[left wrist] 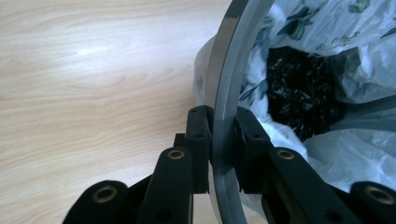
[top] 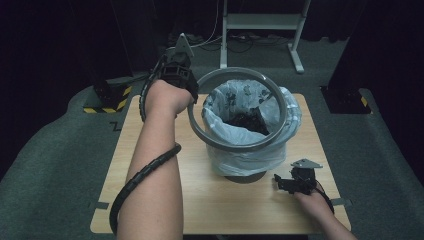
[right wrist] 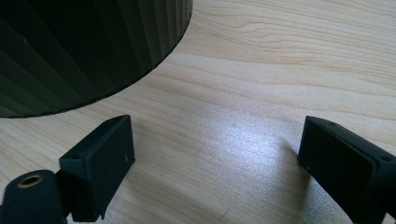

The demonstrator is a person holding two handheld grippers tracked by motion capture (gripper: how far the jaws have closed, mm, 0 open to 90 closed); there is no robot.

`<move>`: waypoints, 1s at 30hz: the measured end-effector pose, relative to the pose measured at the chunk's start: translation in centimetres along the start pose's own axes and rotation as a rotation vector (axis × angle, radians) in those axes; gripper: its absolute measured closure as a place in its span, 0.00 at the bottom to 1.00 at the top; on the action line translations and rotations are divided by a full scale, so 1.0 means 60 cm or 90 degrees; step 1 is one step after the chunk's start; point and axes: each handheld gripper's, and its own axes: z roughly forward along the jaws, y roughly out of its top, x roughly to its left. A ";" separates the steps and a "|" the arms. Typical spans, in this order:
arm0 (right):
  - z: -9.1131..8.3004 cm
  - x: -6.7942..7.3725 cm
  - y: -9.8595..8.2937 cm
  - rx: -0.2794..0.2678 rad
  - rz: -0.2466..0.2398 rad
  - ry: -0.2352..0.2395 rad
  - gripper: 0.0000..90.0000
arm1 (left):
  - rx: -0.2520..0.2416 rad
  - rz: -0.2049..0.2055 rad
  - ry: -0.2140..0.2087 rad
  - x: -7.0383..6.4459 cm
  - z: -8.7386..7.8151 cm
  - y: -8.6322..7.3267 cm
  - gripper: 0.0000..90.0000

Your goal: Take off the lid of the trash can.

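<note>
the left gripper point(top: 186, 87) has its jaws clamped on the grey ring point(top: 240, 107), one black pad on each face of the band, as the left gripper view shows with the ring point(left wrist: 223, 121) running straight up between them. in the high view the ring hangs tilted above the bin point(top: 245, 176), its near edge low against the plastic bag point(top: 250, 145) and its far edge raised; the bag's edge is folded out over the bin's rim, and dark crumpled material lies down inside it. the ring looks like stiff, smooth plastic: light enough to carry from one point, rigid enough not to sag, but slick on its faces, so a pinch at a single spot may let it pivot or slip sideways. the sound hold is the one seen here, across the flat band near its edge with the pads square to it. the bag is thin and soft, likely to bunch or tear if snagged under the ring. the right gripper point(top: 295, 184) rests on the wooden table point(top: 150, 200) near the bin's ribbed base point(right wrist: 84, 51), its jaws wide apart and empty.
</note>
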 end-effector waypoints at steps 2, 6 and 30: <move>0.000 0.000 0.000 0.000 0.000 0.000 0.11 | 0.000 -0.003 0.003 0.009 -0.004 -0.003 0.86; 0.000 0.000 0.000 0.000 -0.001 -0.001 0.11 | -0.002 -0.007 0.001 0.026 -0.012 -0.009 0.86; 0.000 0.000 0.000 -0.001 0.000 0.000 0.11 | -0.003 -0.032 -0.013 0.089 -0.023 -0.030 0.86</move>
